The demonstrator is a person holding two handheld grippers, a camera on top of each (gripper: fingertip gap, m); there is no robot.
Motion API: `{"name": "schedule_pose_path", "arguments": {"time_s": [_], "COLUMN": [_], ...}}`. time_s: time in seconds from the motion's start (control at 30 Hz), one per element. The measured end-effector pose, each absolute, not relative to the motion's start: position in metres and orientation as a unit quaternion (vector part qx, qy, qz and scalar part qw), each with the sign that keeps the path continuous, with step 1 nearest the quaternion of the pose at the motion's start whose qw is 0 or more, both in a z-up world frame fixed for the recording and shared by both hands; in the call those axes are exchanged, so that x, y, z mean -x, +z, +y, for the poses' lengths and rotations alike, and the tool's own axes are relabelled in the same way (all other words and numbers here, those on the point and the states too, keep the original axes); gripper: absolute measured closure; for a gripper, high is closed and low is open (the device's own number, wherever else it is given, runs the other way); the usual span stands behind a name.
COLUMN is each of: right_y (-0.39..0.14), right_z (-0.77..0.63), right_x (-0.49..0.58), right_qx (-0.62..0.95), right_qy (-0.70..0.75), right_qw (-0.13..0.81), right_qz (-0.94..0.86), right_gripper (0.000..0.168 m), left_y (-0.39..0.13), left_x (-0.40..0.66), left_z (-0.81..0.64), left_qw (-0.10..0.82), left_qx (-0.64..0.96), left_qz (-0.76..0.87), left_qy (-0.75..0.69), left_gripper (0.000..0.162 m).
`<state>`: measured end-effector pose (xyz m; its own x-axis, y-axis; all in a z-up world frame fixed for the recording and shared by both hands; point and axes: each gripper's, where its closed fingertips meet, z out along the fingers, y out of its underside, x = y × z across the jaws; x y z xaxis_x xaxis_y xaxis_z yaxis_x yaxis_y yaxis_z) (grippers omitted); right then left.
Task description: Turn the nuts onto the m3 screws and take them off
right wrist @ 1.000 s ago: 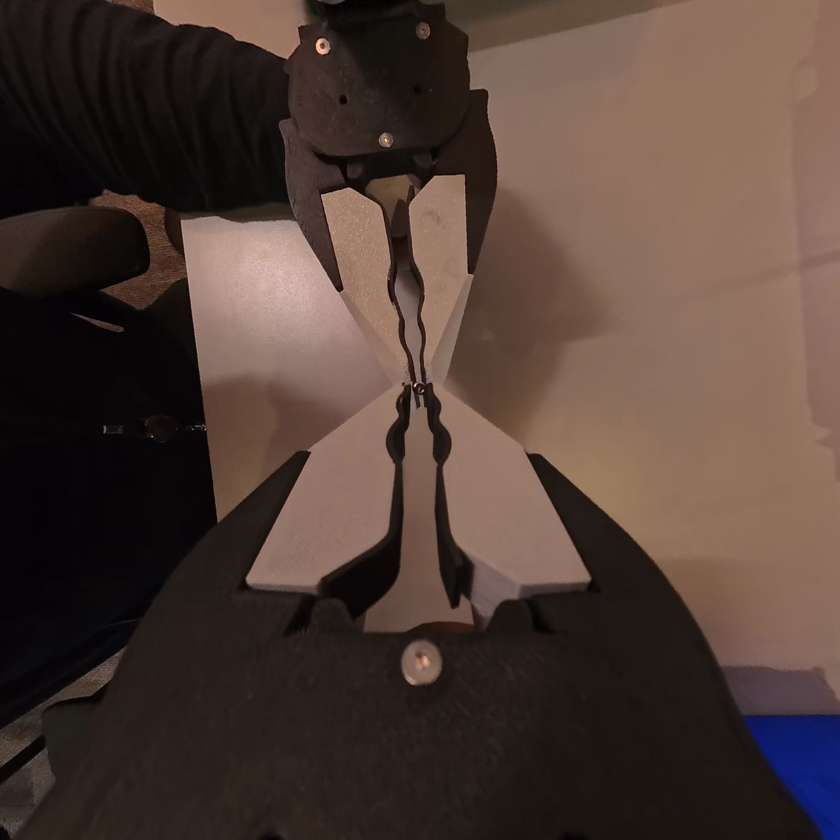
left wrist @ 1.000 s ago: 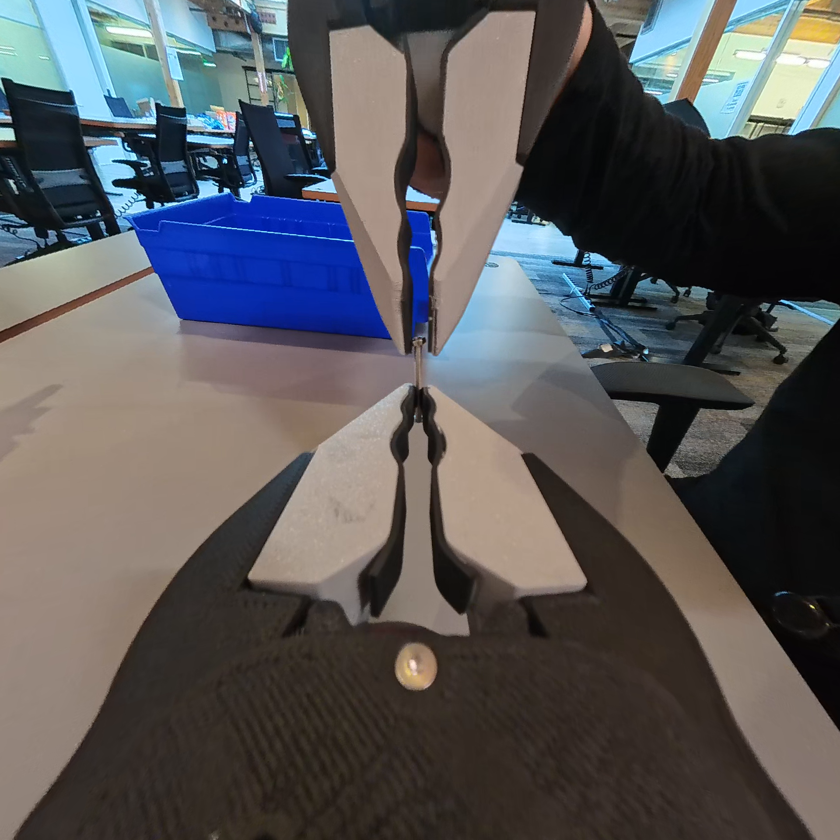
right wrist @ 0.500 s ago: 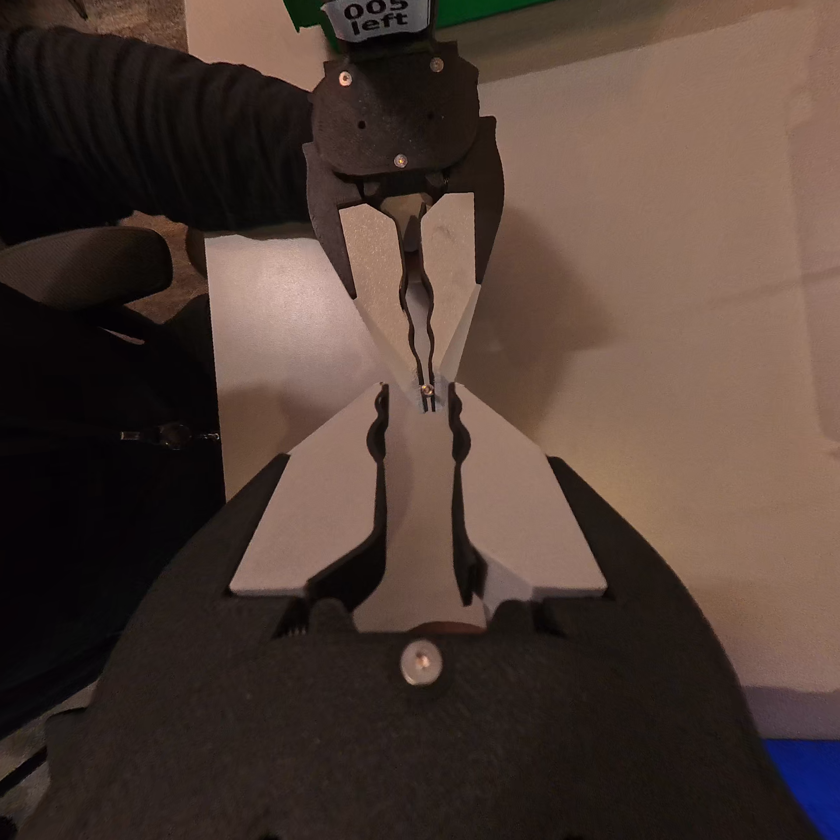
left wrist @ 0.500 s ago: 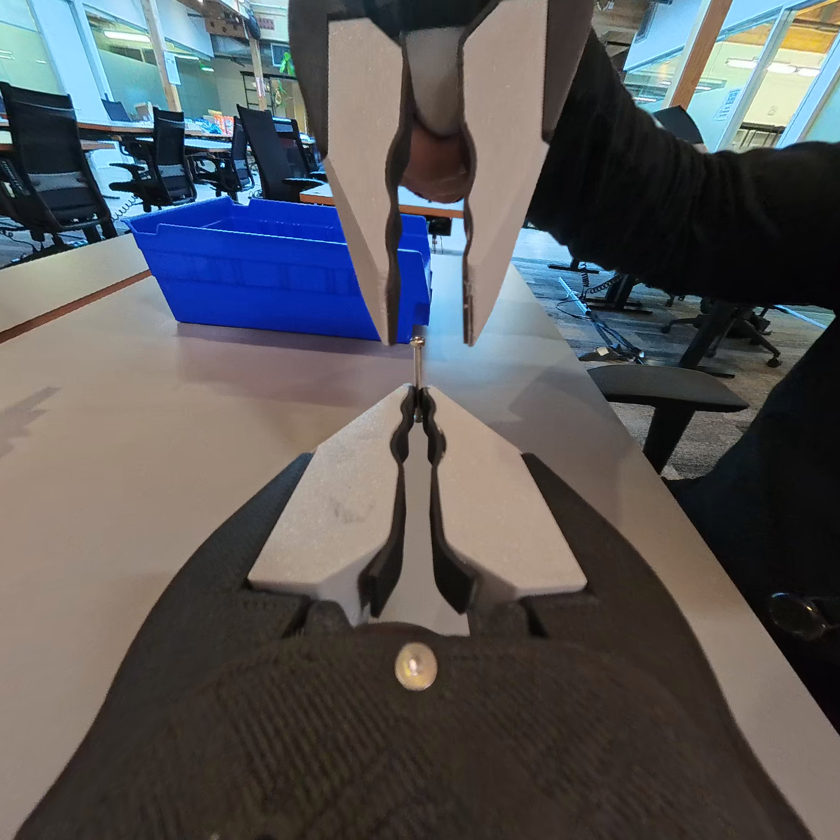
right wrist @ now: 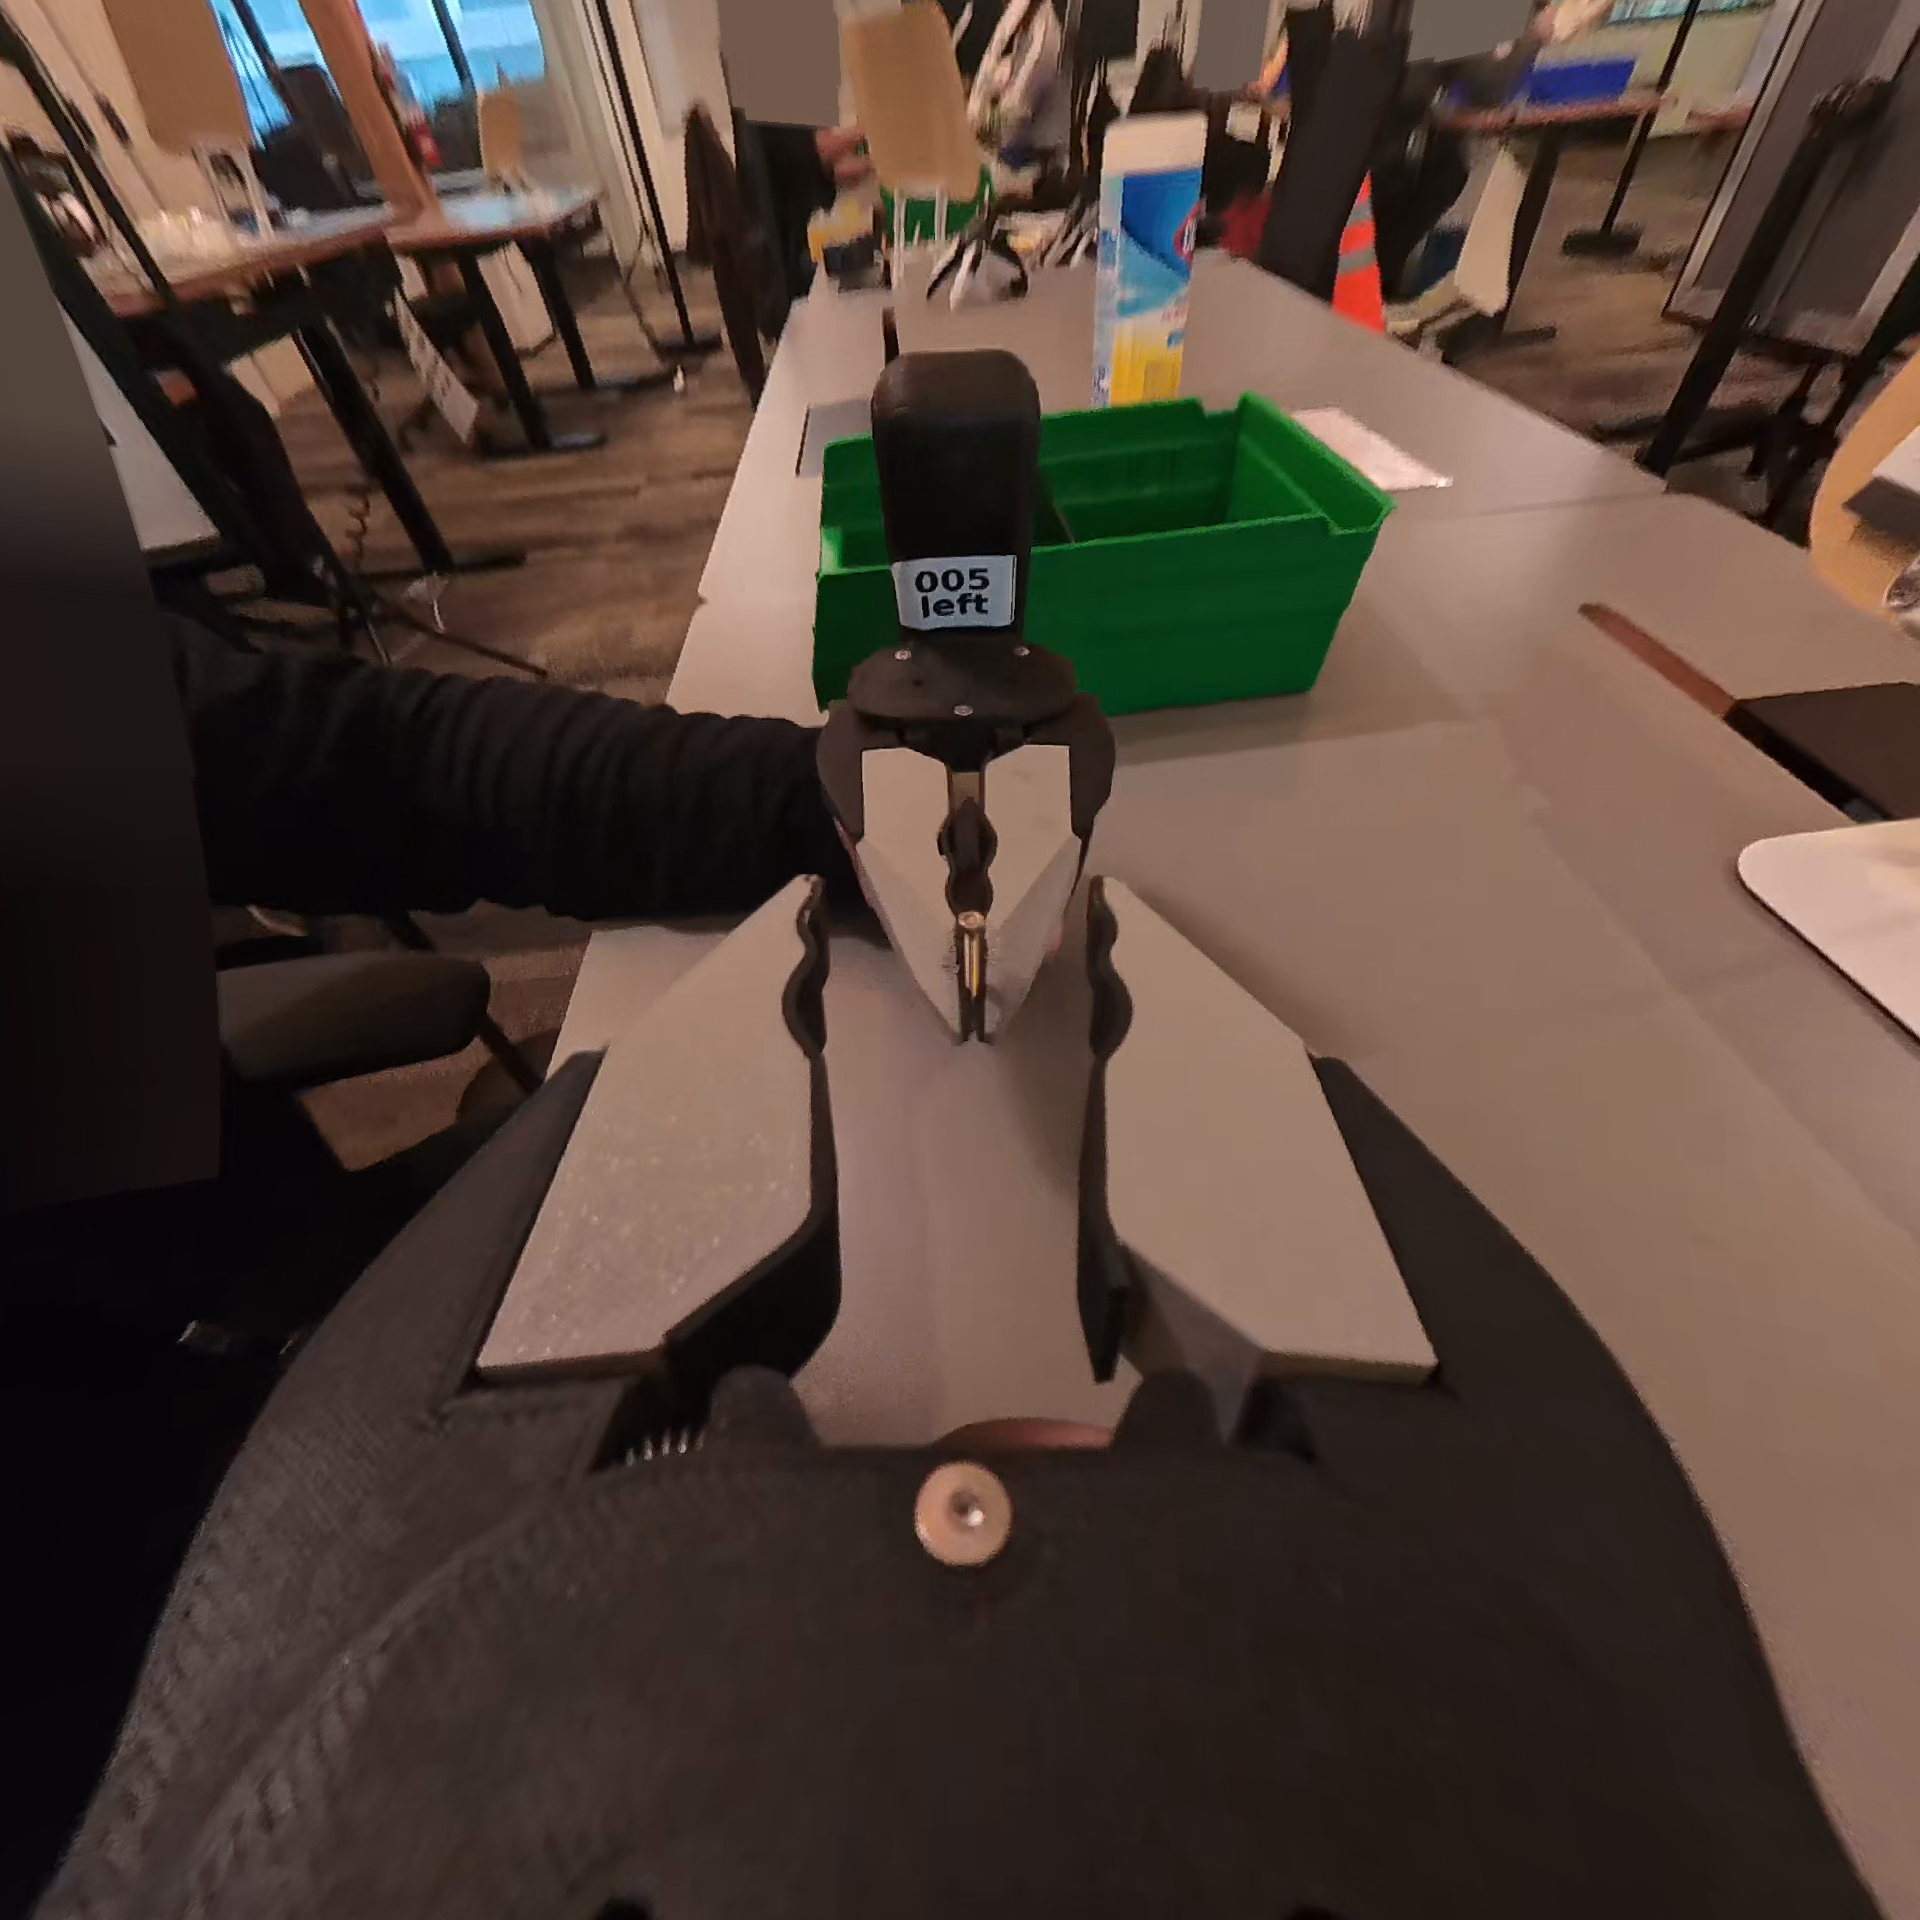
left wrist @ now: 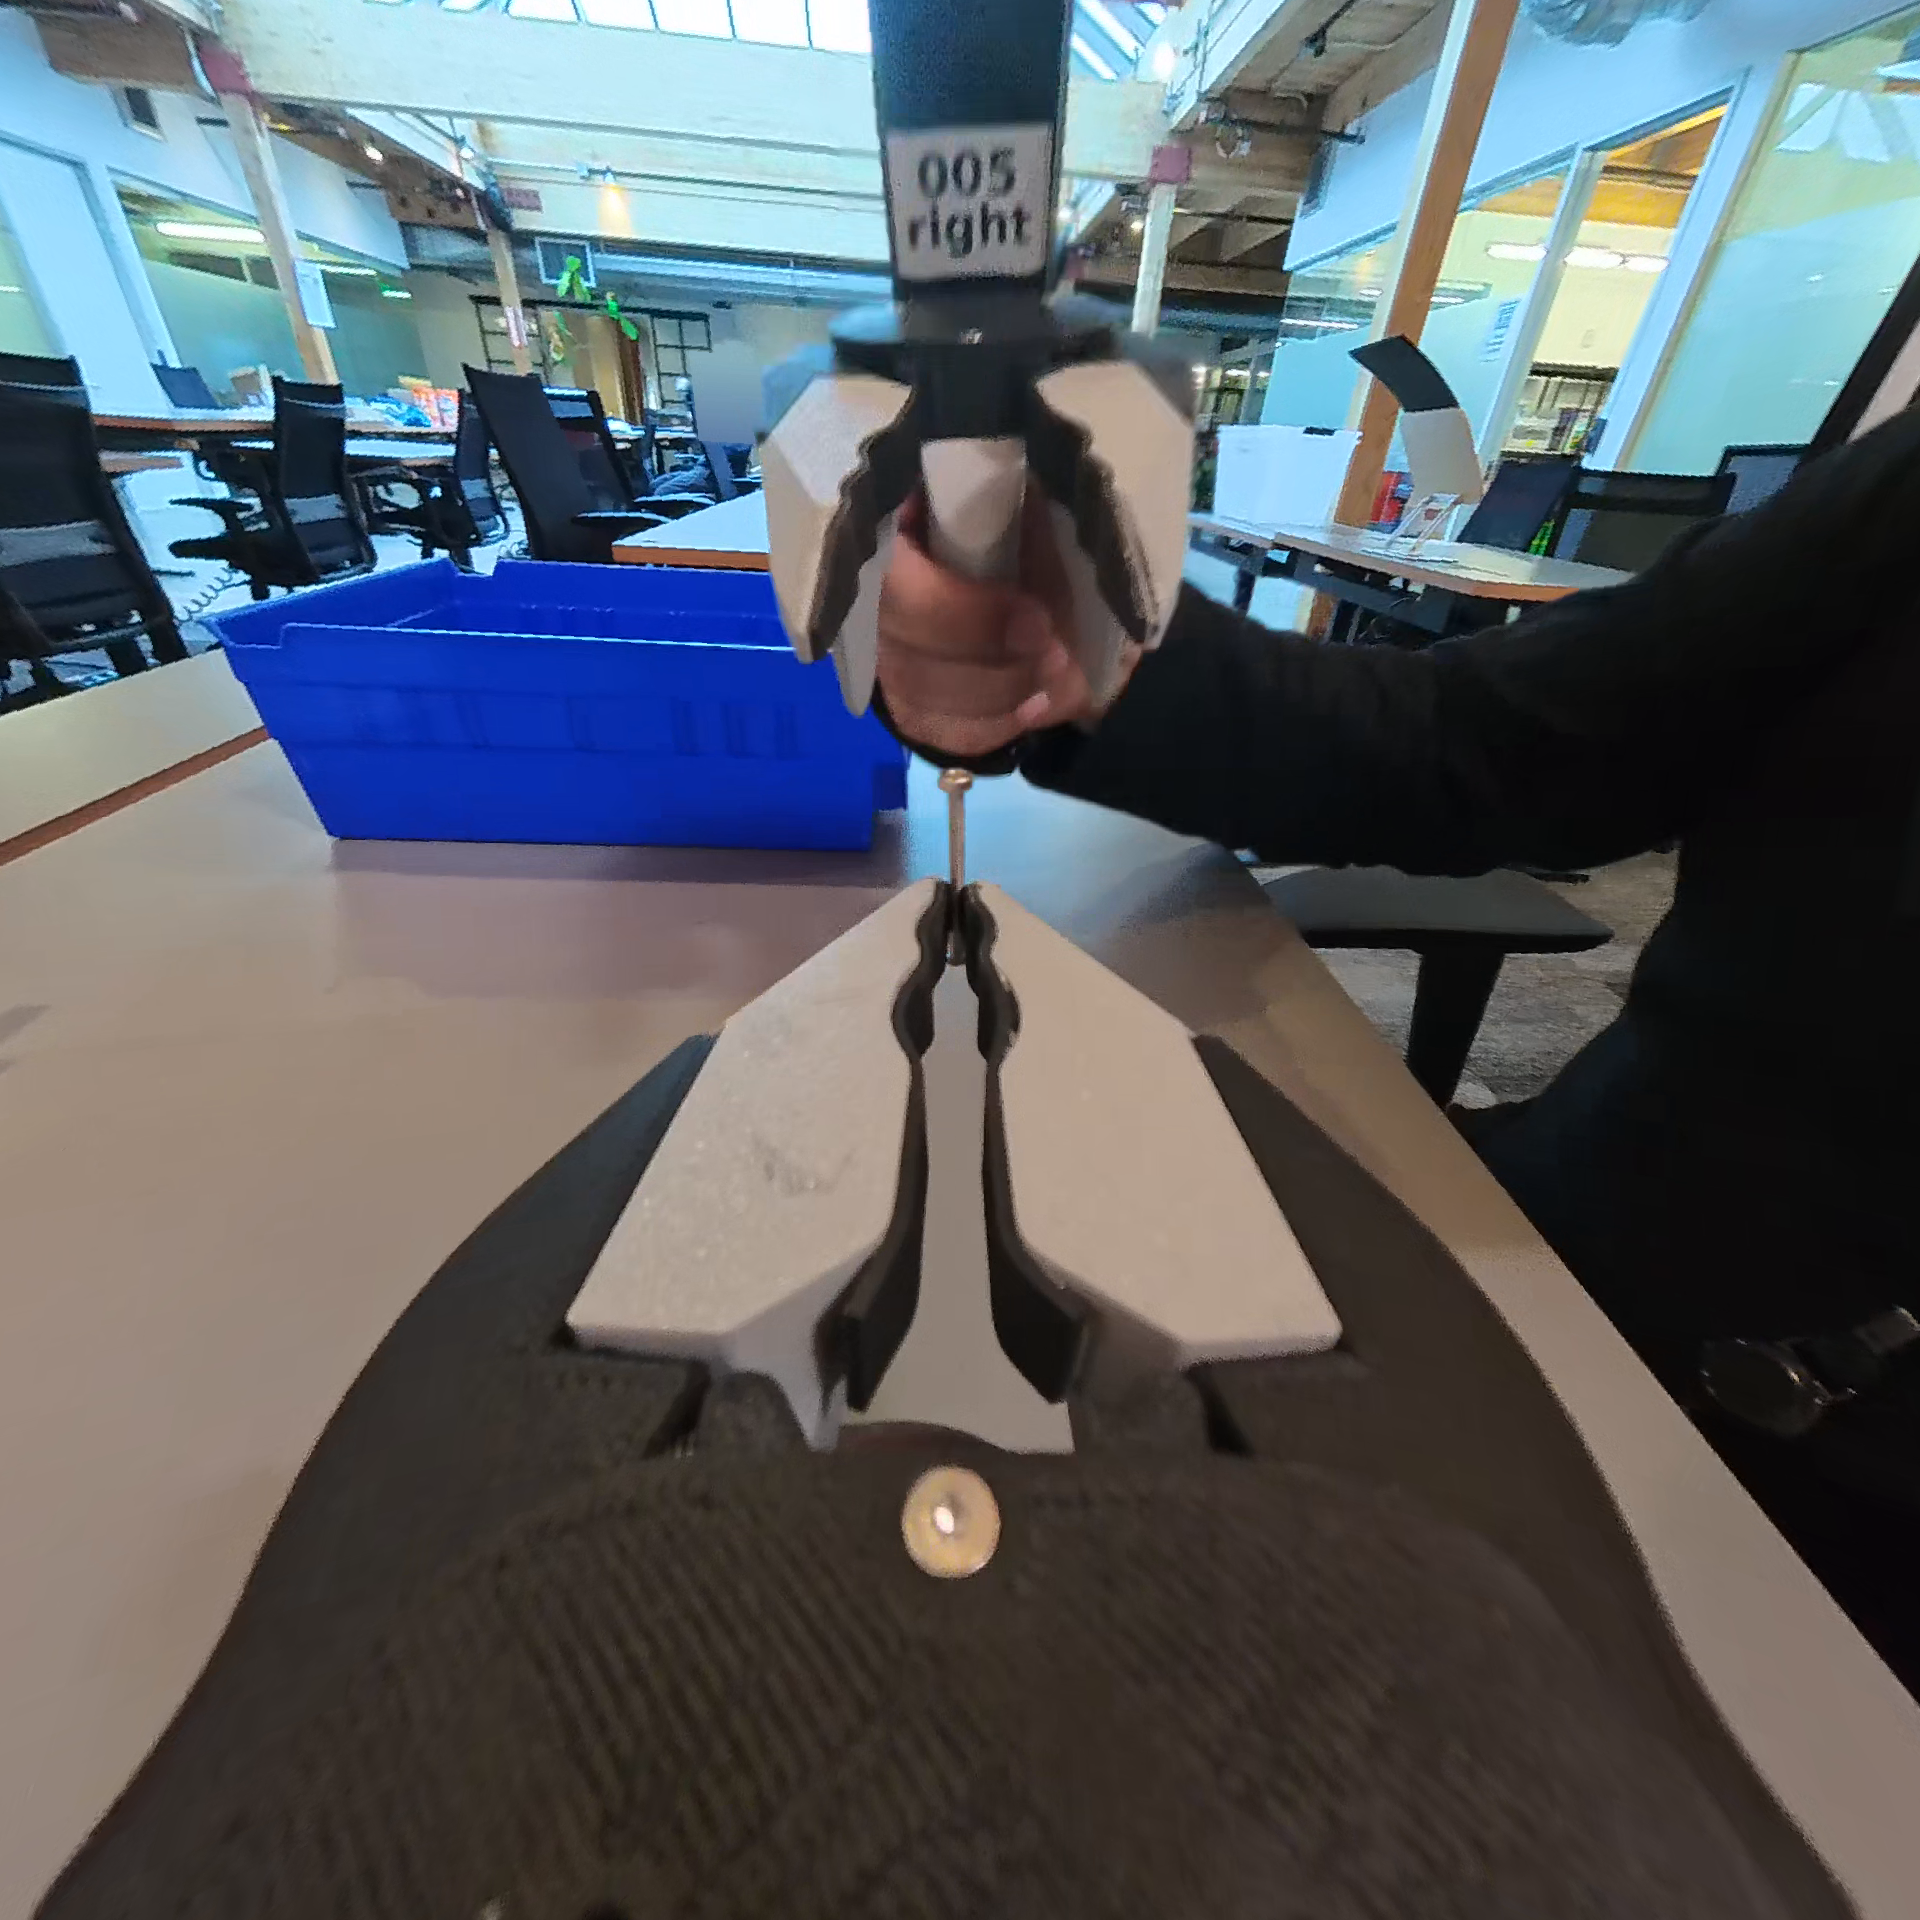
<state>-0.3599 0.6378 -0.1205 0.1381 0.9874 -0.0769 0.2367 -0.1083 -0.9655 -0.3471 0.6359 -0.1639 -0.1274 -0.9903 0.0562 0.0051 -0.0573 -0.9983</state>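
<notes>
My left gripper (left wrist: pixel 954 906) is shut on the lower end of a thin m3 screw (left wrist: pixel 955 836), which stands upright out of its tips. A small wider piece, head or nut, sits at the screw's top (left wrist: pixel 956 779); I cannot tell which. My right gripper (right wrist: pixel 954 896) is open and empty, its fingers apart on either side of the left gripper (right wrist: pixel 971 1023). In the left wrist view the right gripper (left wrist: pixel 982 681) hangs above and behind the screw, clear of it. The screw also shows in the right wrist view (right wrist: pixel 972 951).
A blue bin (left wrist: pixel 561 727) stands on the grey table (left wrist: pixel 312 1039) behind the screw. A green bin (right wrist: pixel 1174 592) and a wipes canister (right wrist: pixel 1143 239) stand behind the left gripper. A white board (right wrist: pixel 1849 925) lies at the right edge. Office chairs and desks surround the table. One gripper's finger ends stand about 5 cm off the other's.
My right gripper was shut on the screw's top end, then opened, let go and drew back and up, tilting level. My left gripper kept hold of the screw.
</notes>
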Motion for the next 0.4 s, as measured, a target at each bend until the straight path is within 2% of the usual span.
{"name": "schedule_pose_path", "arguments": {"time_s": [0.2,0.4], "right_y": [-0.127,-0.147], "right_z": [0.635,0.633], "right_x": [0.361,0.364], "right_qx": [0.571,0.569], "right_qy": [0.464,0.437], "right_qw": [0.477,0.483], "right_qz": [-0.481,-0.502], "right_gripper": [0.121,0.122], "left_y": [-0.166,-0.174], "left_x": [0.345,0.339], "left_z": [0.631,0.633], "left_qw": [0.451,0.429], "left_qx": [0.479,0.506], "left_qz": [0.521,0.519], "left_qy": [-0.544,-0.539], "left_gripper": [0.162,0.162]}}
